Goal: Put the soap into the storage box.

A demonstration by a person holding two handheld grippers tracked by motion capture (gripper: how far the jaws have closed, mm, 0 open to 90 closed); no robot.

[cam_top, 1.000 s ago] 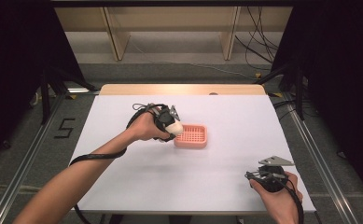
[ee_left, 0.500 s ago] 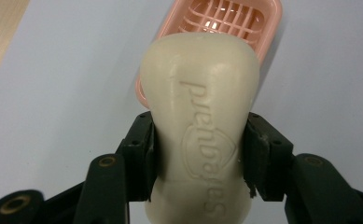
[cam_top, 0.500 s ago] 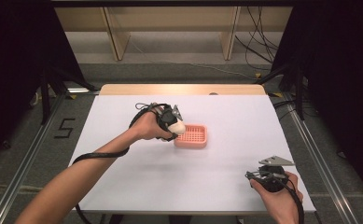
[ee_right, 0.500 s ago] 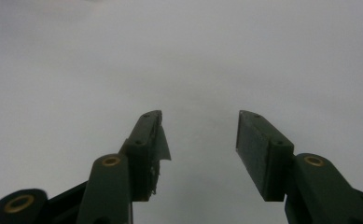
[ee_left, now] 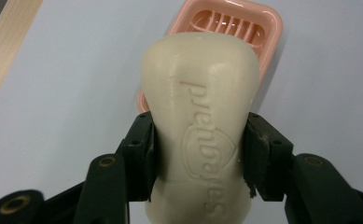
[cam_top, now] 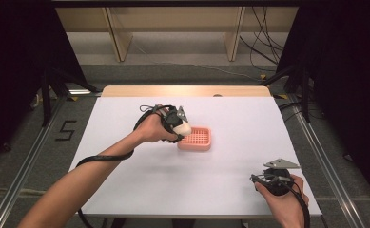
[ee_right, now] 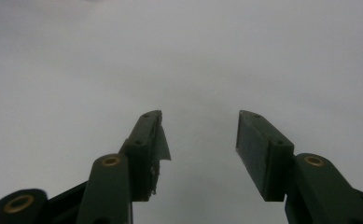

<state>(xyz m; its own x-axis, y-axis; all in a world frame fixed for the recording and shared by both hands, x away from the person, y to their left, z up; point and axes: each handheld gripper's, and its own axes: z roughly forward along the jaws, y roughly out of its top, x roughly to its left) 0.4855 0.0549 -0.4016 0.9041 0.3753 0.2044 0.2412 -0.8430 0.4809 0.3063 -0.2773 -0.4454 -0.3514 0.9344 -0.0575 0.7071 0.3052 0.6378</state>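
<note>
A cream bar of soap (ee_left: 201, 116) with raised lettering is clamped between the jaws of my left gripper (ee_left: 198, 154). In the high view the soap (cam_top: 182, 128) hangs just over the left end of a pink slatted soap dish (cam_top: 197, 139) at the table's middle, with the left gripper (cam_top: 177, 124) shut on it. The dish (ee_left: 237, 23) shows behind the soap in the left gripper view. My right gripper (cam_top: 261, 179) rests near the table's front right corner, and its jaws (ee_right: 200, 140) stand open over bare white table with nothing between them.
The white table (cam_top: 125, 180) has a wooden strip (cam_top: 187, 90) along its far edge. Metal rails run along the floor on both sides. A black cable (cam_top: 99, 159) trails from the left gripper along the forearm.
The left gripper with the soap has shifted slightly right, closer over the dish's left end. The right gripper has stayed still.
</note>
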